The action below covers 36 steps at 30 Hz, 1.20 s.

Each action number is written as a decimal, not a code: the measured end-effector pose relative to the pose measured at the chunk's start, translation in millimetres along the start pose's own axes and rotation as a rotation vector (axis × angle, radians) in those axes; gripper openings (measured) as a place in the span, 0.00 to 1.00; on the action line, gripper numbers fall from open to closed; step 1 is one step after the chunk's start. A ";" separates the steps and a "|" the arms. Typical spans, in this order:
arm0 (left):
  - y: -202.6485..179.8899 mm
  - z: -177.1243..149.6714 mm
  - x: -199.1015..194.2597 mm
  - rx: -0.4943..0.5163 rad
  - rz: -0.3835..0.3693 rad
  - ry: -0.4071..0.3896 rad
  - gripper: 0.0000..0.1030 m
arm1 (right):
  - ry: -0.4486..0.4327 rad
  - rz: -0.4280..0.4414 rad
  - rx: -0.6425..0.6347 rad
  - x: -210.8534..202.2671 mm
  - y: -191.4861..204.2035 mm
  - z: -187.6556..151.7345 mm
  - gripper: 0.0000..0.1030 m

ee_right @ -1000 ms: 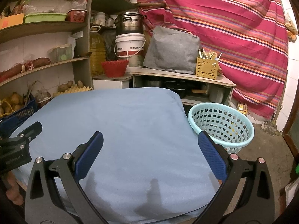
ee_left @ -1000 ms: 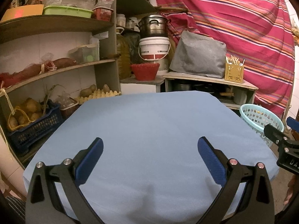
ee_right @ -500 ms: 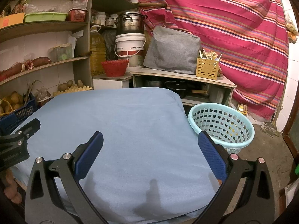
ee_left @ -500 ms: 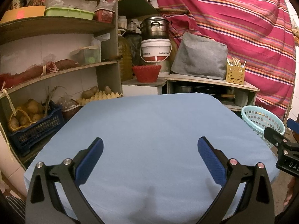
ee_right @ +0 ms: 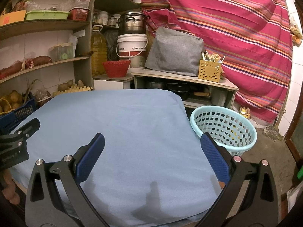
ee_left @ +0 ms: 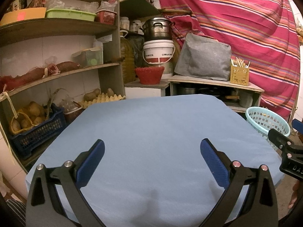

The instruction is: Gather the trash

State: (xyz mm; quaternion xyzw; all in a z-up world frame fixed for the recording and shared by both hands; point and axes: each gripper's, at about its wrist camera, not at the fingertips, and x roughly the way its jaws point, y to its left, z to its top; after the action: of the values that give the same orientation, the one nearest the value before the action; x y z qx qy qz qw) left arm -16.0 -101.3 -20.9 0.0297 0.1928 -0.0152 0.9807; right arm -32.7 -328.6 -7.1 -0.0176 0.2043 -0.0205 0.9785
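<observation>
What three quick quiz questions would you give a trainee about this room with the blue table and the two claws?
1. True or false: the left claw is gripping a piece of trash.
2. Which side of the blue-covered table does the light blue basket stand at? A) the person's right, on the floor B) on the tabletop C) on a shelf
3. Fill in: the steel pot sits on top of a white ____.

Key: 1. False; both the left claw and the right claw are open and hold nothing. 2. A. 3. bucket.
</observation>
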 end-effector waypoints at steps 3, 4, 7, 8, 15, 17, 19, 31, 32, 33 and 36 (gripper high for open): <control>-0.9 0.2 0.3 0.000 0.003 -0.004 0.96 | 0.005 -0.001 -0.006 0.9 -0.2 -0.4 0.96; -0.9 0.1 0.2 0.004 0.006 -0.008 0.96 | 0.006 0.000 -0.008 1.2 0.8 0.2 0.96; 0.8 1.6 0.1 0.007 0.008 -0.013 0.96 | 0.009 -0.001 -0.011 2.5 0.1 0.7 0.96; 2.2 1.7 0.0 0.007 0.007 -0.014 0.96 | 0.008 -0.002 -0.011 2.6 -0.7 0.8 0.96; 6.9 2.4 -1.1 0.011 0.009 -0.024 0.96 | 0.010 0.002 -0.010 2.2 0.3 0.6 0.96; 8.0 2.7 -0.4 0.012 0.008 -0.023 0.96 | 0.010 0.002 -0.010 2.7 0.2 0.3 0.96; 6.8 2.5 -1.0 0.012 0.010 -0.024 0.96 | 0.010 0.001 -0.010 2.7 0.3 0.3 0.96; 7.6 4.1 -2.6 0.012 0.018 -0.044 0.96 | 0.011 0.001 -0.011 2.9 -0.7 0.2 0.96; 7.7 4.8 -2.8 0.013 0.019 -0.046 0.96 | 0.011 0.002 -0.011 2.6 -0.4 0.3 0.96; 8.1 5.4 -2.6 0.015 0.020 -0.048 0.96 | 0.012 0.002 -0.010 2.8 -0.8 0.2 0.96; 7.9 5.8 -3.1 0.014 0.015 -0.046 0.96 | 0.013 0.002 -0.011 3.6 -1.6 -1.2 0.96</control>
State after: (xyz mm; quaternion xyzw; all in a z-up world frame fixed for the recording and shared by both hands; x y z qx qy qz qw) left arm -16.4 -93.8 -14.0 0.0377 0.1698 -0.0097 0.9847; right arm -29.9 -330.5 -9.6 -0.0227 0.2110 -0.0184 0.9770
